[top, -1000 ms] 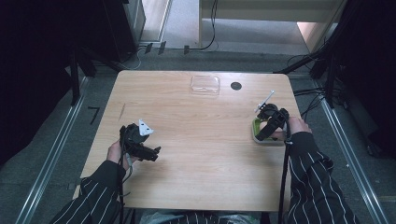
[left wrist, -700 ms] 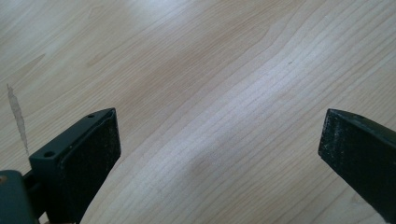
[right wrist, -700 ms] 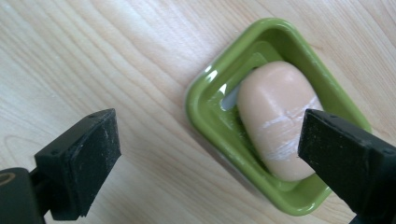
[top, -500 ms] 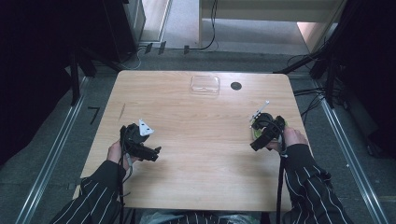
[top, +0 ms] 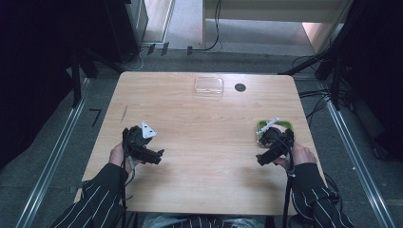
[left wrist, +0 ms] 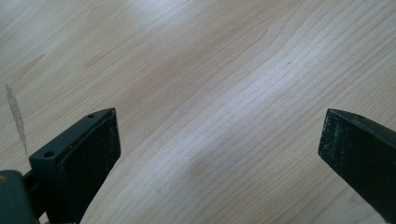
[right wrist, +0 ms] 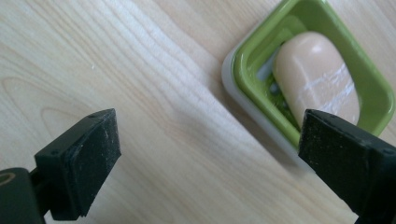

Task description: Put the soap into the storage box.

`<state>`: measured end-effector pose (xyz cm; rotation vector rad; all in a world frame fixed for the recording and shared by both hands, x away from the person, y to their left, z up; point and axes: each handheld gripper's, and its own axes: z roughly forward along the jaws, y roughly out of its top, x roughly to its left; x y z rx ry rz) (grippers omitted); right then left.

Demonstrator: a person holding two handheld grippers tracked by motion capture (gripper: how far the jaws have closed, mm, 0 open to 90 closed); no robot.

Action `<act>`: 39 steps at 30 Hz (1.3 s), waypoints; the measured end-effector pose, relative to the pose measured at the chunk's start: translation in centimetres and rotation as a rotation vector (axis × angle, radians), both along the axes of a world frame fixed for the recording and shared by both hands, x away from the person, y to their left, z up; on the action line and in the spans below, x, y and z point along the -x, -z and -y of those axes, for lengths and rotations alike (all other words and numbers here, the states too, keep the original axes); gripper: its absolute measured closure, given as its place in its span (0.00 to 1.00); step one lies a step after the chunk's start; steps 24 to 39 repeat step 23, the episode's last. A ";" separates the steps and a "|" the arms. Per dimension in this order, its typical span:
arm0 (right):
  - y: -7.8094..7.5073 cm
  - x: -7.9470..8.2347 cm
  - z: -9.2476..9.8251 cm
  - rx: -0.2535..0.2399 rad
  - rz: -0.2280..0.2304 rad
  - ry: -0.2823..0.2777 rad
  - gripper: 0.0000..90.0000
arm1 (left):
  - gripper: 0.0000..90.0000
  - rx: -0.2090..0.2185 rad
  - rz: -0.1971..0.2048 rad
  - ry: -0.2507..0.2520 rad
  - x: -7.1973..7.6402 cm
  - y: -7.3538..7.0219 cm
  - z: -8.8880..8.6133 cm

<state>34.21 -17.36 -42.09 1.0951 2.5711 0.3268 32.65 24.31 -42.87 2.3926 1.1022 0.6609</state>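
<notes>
Jaws on both grippers stand wide apart and hold nothing. Between the left gripper's [left wrist: 219, 154] black, matte, blocky pads lies bare pale wood grain of the desk [top: 199, 123]. Just beyond the right gripper [right wrist: 210, 158], by its right pad, sits a glossy green rounded-square dish [right wrist: 369, 79] cradling a smooth peach oval soap [right wrist: 315, 74]. Far across the desk rest a clear plastic lid [top: 208, 86] and a dark round hole [top: 240, 87].

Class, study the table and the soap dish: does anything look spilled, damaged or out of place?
Nothing stands out. The soap lies inside its green dish, the clear lid sits flat at the far edge, and nothing looks spilled.
</notes>
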 end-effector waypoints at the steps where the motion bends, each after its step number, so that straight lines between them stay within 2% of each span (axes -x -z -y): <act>1: 0.1 0.3 0.1 -0.004 0.010 0.004 0.07 | 0.00 -0.001 0.000 0.000 0.0 0.0 0.0; 6: 0.6 1.6 0.2 -0.008 0.041 0.028 0.07 | 0.00 -0.001 0.000 -0.001 0.0 0.0 0.0; 8: 1.0 2.6 0.2 0.009 0.059 0.022 0.07 | 0.00 -0.001 0.000 -0.001 0.0 0.0 0.0; 13: 1.3 3.5 0.1 0.017 0.056 0.022 0.07 | 0.00 -0.006 -0.002 0.005 0.0 0.0 0.1; 17: 1.7 3.3 0.2 0.027 0.035 0.007 0.07 | 0.00 -0.006 -0.002 0.006 -0.1 0.0 0.1; 39: 1.8 3.3 0.2 0.025 0.031 -0.006 0.07 | 0.00 -0.007 -0.005 0.005 -0.2 0.1 0.3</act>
